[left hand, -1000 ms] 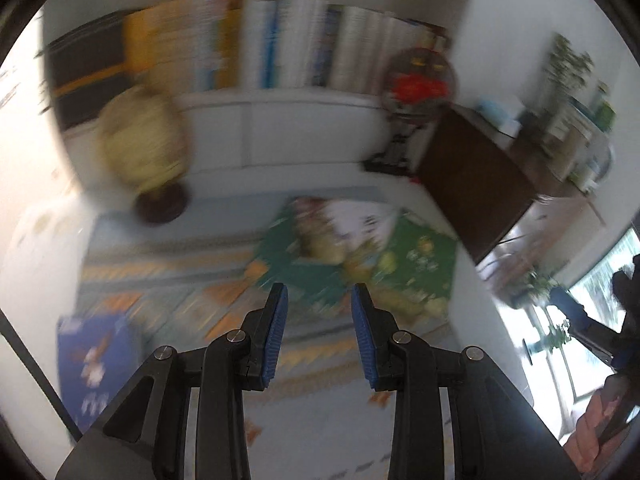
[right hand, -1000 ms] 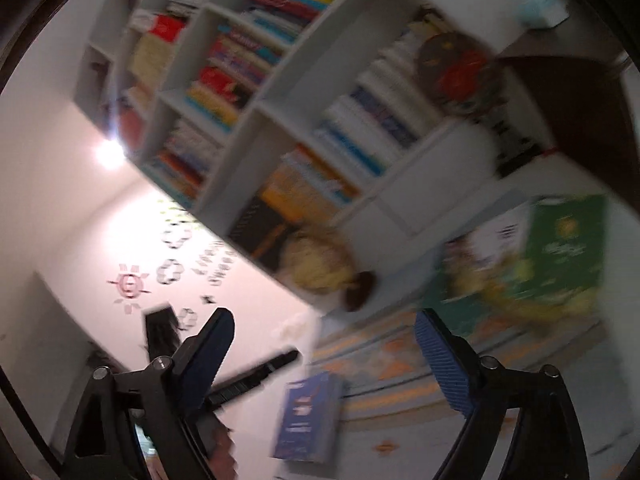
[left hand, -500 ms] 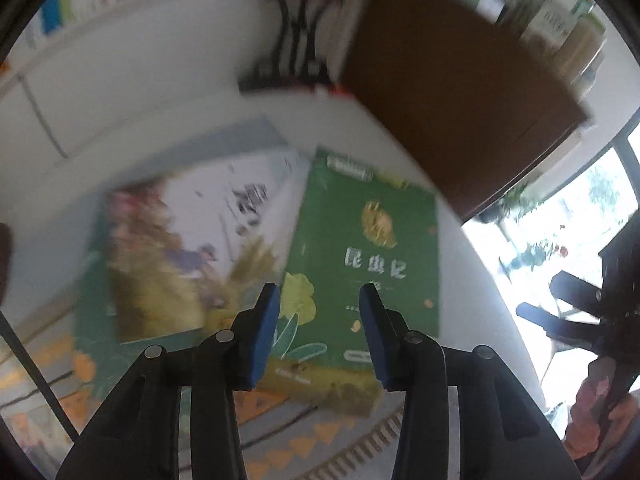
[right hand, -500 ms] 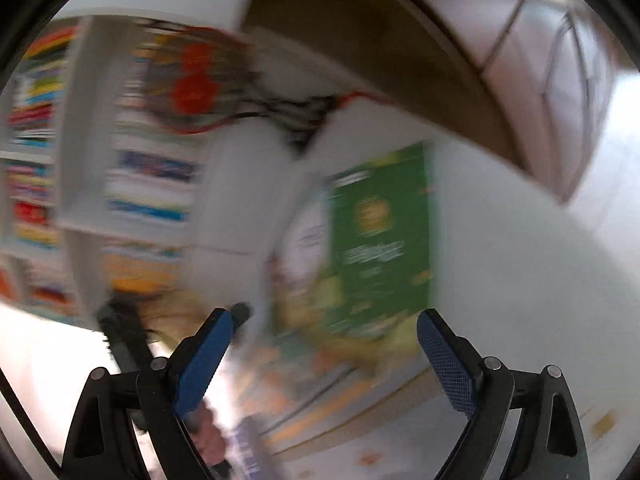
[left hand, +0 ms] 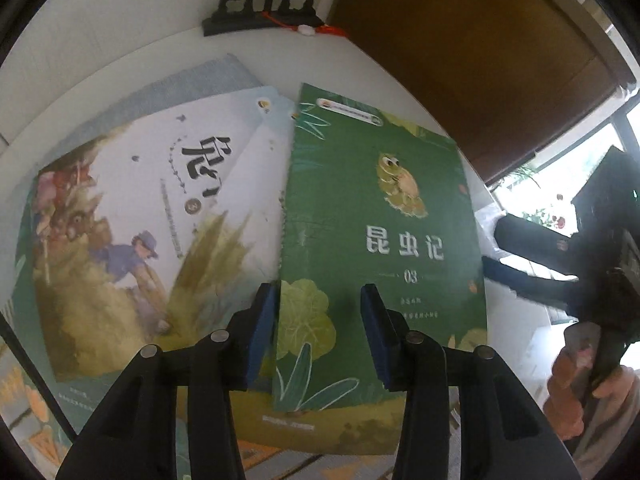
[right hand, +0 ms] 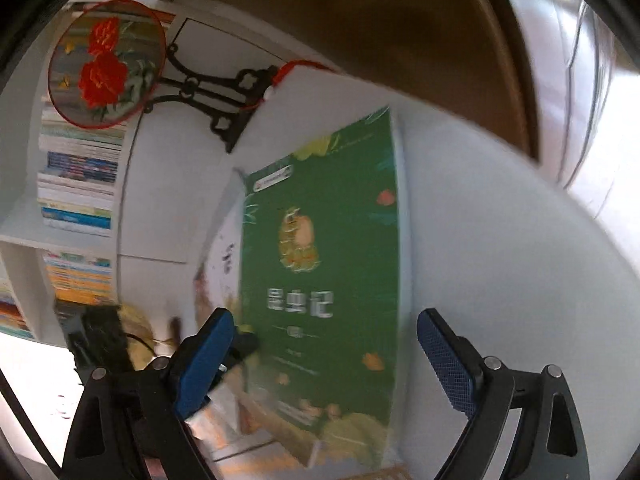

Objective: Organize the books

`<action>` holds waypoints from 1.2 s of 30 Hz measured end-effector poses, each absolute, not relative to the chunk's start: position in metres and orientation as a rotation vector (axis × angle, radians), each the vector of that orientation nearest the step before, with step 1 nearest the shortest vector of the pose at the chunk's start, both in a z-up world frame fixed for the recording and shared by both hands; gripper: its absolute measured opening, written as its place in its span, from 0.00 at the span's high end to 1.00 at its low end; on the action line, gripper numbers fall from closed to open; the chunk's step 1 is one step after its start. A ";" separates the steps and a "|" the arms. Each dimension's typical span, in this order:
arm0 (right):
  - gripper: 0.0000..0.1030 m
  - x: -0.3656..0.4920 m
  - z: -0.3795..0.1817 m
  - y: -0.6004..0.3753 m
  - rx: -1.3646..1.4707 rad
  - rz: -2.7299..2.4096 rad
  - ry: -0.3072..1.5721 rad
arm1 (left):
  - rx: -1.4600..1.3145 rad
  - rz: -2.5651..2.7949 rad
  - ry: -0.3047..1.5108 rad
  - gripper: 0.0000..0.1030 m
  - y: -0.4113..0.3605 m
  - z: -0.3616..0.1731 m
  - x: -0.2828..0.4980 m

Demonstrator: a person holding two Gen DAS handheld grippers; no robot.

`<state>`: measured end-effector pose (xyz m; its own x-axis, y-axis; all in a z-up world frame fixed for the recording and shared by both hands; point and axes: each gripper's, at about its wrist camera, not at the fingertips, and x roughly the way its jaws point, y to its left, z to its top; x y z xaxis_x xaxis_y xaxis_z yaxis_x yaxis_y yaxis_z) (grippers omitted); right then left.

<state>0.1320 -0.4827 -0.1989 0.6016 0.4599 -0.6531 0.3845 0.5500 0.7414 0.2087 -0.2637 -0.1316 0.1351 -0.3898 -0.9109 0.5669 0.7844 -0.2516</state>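
A green book (left hand: pixel 380 220) with an insect on its cover lies flat on the white surface, overlapping a white illustrated book (left hand: pixel 160 184) to its left. More books lie under both. My left gripper (left hand: pixel 320 334) hovers over the green book's lower left corner, jaws partly open, nothing pinched; its left pad sits over the book's left edge. In the right wrist view the green book (right hand: pixel 320 260) lies ahead between the wide-open fingers of my right gripper (right hand: pixel 324 360), which grips nothing. The right gripper (left hand: pixel 492 246) also shows off the book's right side, held by a hand (left hand: pixel 580 380).
A round fan with red flowers (right hand: pixel 108 68) stands on a black stand (left hand: pixel 260 12) behind the books. A dark brown cabinet (left hand: pixel 480 60) rises at the back right. A white bookshelf (right hand: pixel 76 184) full of books is on the left. A patterned mat (left hand: pixel 24 400) lies under the books.
Both grippers swung down from facing the shelf to just above the green book. The left jaws stand a little wider than a second ago. The right jaws stayed wide.
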 end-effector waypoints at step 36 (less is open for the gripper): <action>0.00 0.088 -0.194 -0.336 0.583 0.532 1.126 | -0.232 -0.563 1.309 0.50 -0.112 -0.148 0.105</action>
